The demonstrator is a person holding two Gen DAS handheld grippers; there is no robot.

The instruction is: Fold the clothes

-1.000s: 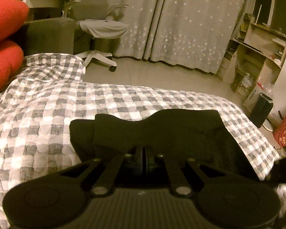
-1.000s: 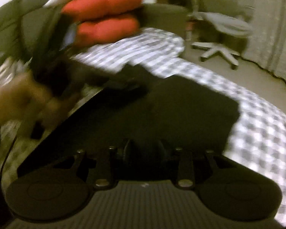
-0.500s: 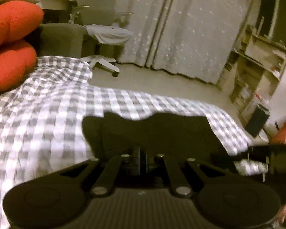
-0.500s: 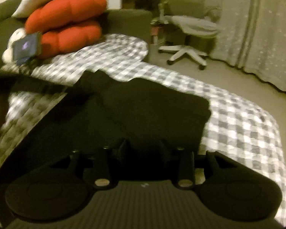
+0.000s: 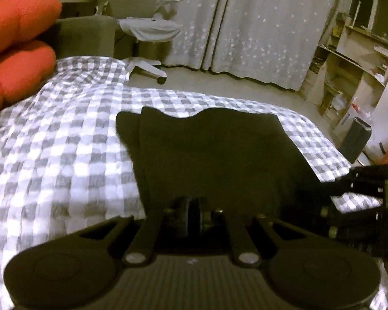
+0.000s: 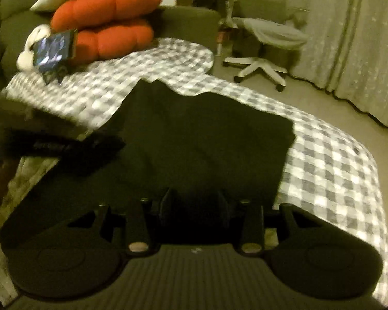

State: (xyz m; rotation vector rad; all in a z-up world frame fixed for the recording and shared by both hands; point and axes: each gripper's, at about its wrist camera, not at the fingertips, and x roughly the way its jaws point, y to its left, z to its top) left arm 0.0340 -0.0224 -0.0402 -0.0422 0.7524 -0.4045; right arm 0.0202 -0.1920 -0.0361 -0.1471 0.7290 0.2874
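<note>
A black garment (image 5: 214,152) lies spread on the bed's grey-and-white checked cover (image 5: 64,155), its far edge toward twelve o'clock and the curtains (image 5: 258,25). The left gripper (image 5: 192,206) has its jaws nearly together and easing apart, the dark cloth's near edge at them, though whether they still pinch it I cannot tell. The right gripper (image 6: 194,204), at three o'clock from the left, holds its jaws partly apart over the same garment; orange cushions (image 6: 108,23) sit at ten o'clock.
</note>
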